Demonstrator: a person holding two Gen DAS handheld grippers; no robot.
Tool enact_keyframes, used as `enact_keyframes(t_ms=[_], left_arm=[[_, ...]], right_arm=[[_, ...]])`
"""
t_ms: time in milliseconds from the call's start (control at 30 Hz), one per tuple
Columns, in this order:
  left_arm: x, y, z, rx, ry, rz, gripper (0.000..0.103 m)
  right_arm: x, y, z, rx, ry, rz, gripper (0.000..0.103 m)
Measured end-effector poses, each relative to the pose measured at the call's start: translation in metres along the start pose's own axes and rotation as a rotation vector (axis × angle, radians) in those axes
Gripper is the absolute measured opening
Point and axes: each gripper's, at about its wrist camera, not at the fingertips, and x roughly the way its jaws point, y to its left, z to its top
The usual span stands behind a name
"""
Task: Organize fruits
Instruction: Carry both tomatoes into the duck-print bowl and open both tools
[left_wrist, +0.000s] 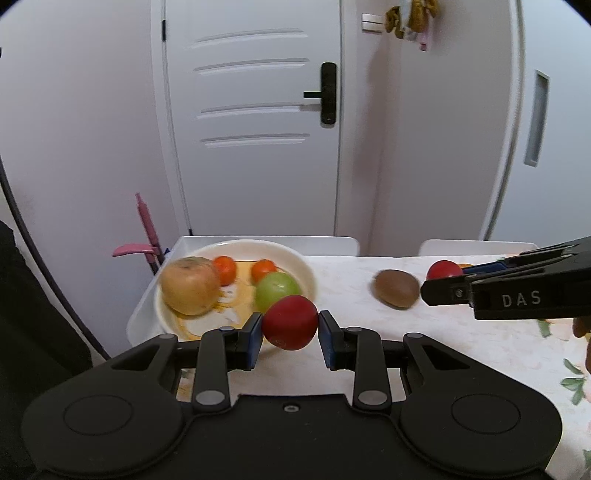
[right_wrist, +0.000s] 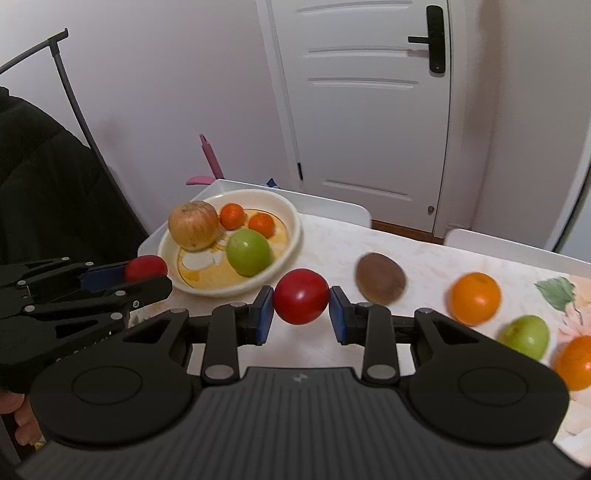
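Two black handheld grippers above white marbled tabletop (right_wrist: 424, 266), each clamped on fruit.

Left gripper (left_wrist: 290, 325): blue pads pinch round dark-red fruit (left_wrist: 290, 322), held just before rim of cream shallow bowl (left_wrist: 303, 266).

Right gripper (right_wrist: 301, 306): blue pads pinch second round red fruit (right_wrist: 301, 301), held off table.

Bowl holds large yellow-brown apple (right_wrist: 193, 225), two small orange mandarins (right_wrist: 232, 215), green apple (right_wrist: 248, 252).

Loose on table: brown fuzzy kiwi (right_wrist: 380, 278), two oranges (right_wrist: 474, 298), second green apple (right_wrist: 526, 336).
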Motion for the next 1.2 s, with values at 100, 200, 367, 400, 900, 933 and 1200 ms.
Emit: enact_keyframes(t_ms=[100, 200, 367, 400, 900, 933, 1200], left_arm=[[0.007, 0.018, 0.004, 0.002, 0.008, -0.001, 0.035], [0.016, 0.035, 0.007, 0.012, 0.020, -0.007, 0.035], [0.037, 0.062, 0.009, 0.029, 0.049, -0.025, 0.035], [0.042, 0.066, 0.010, 0.034, 0.055, -0.030, 0.035], [0.115, 0.093, 0.006, 0.101, 0.183, -0.101, 0.036], [0.117, 0.093, 0.005, 0.103, 0.188, -0.100, 0.036], [0.099, 0.094, 0.005, 0.118, 0.149, -0.102, 0.085]], right_arm=[[0.013, 0.014, 0.007, 0.007, 0.008, -0.004, 0.047], [0.025, 0.026, 0.012, 0.017, 0.018, -0.009, 0.047], [0.045, 0.042, 0.019, 0.036, 0.030, -0.029, 0.047], [0.048, 0.045, 0.020, 0.039, 0.034, -0.034, 0.047], [0.084, 0.057, 0.018, 0.103, 0.084, -0.116, 0.047], [0.084, 0.056, 0.018, 0.102, 0.085, -0.119, 0.047], [0.084, 0.054, 0.021, 0.086, 0.096, -0.113, 0.047]])
